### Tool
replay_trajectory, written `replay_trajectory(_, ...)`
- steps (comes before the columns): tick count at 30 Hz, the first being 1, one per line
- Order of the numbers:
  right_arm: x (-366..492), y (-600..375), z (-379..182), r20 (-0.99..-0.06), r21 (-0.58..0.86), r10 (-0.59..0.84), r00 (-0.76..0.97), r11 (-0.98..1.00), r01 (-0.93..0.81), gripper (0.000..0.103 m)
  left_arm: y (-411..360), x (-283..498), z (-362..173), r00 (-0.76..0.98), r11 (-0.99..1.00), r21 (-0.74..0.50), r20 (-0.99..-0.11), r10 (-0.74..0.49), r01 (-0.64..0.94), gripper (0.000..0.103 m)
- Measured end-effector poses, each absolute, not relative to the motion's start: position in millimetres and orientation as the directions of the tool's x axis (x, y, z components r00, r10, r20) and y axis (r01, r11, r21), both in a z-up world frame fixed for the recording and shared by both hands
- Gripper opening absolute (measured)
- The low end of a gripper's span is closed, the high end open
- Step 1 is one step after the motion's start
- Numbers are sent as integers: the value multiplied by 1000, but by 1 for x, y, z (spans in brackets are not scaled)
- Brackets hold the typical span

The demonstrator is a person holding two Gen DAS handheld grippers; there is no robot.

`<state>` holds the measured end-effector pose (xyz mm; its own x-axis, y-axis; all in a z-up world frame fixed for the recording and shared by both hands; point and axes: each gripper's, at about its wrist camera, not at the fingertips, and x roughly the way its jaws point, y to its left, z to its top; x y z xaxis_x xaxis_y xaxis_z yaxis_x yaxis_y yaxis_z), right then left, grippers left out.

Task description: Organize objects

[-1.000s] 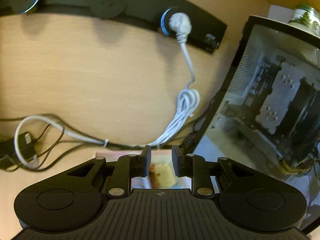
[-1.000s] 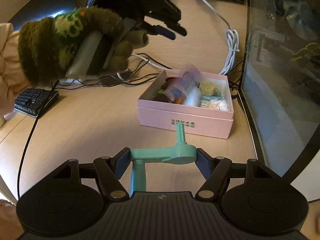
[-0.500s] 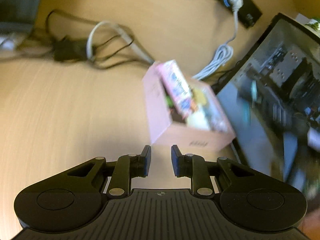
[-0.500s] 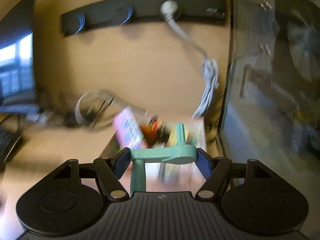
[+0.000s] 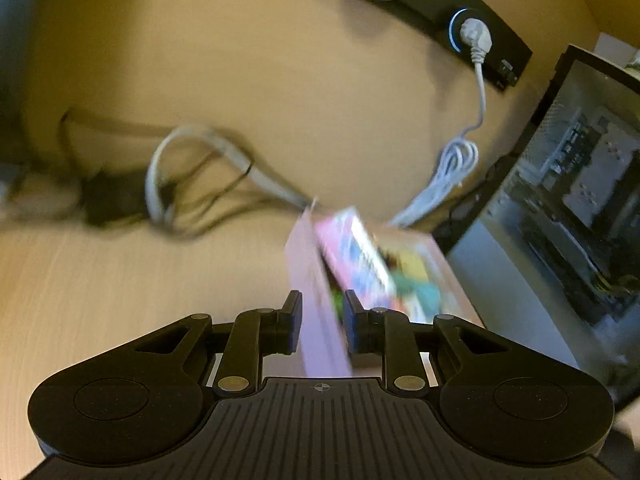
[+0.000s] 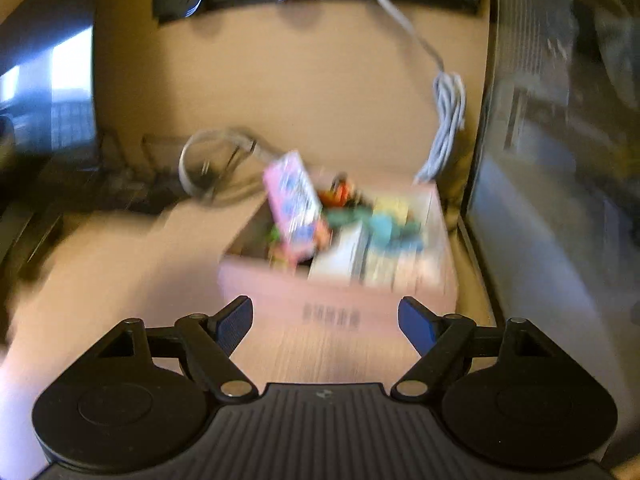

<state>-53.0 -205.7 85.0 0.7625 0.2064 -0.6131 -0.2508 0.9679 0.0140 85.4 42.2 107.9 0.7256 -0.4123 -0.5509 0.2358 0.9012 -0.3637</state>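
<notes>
Probably light, thin card: grip the pink box (image 6: pixel 336 300) by its near wall; left gripper (image 5: pixel 320 322) closed empty, right gripper (image 6: pixel 325 320) opening, empty.

A white cable (image 5: pixel 456 168) is plugged into the black power strip (image 5: pixel 420 4).

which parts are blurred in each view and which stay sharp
Left wrist view: the pink box and dark cables smear with motion, while the left tool and white plug stay crisp. Right wrist view: nearly everything is smeared, the box's contents unreadable; only the right tool looks sharp.
</notes>
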Motion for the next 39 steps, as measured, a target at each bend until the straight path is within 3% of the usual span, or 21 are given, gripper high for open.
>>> replay_trajectory(8, -94, -220, 72, -665, 9, 189, 723, 969, -245, 81, -21, 171, 92, 712, 926, -283, -594, -374, 250, 24)
replay_trajectory(14, -95, -249, 64, -688, 26, 144, 711, 985, -173, 82, -67, 156, 90, 706, 904, -245, -564, -428, 351, 23)
replay_trajectory(18, -86, -254, 59, -695, 32, 142, 704, 985, -167, 82, -84, 150, 86, 616, 870, -255, -623, -482, 422, 23)
replay_trajectory(25, -74, -243, 59, -675, 27, 176, 716, 976, -215, 82, -18, 125, 127, 724, 879, -330, -503, -471, 343, 22)
replay_trajectory(29, -65, -238, 58, -670, 14, 173, 722, 975, -221, 82, 14, 134, 124, 705, 909, -344, -584, -402, 233, 22)
replay_trajectory(34, -47, -232, 53, -679, -41, 132, 723, 975, -217, 82, -1, 138, 94, 613, 955, -235, -732, -297, 181, 24)
replay_trajectory(37, -36, -232, 49, -684, -73, 96, 723, 977, -199, 82, 3, 133, 89, 611, 955, -243, -734, -296, 170, 25)
replay_trajectory(39, -28, -234, 47, -684, -91, 71, 726, 979, -182, 82, 1, 134, 86, 600, 961, -225, -751, -276, 161, 33)
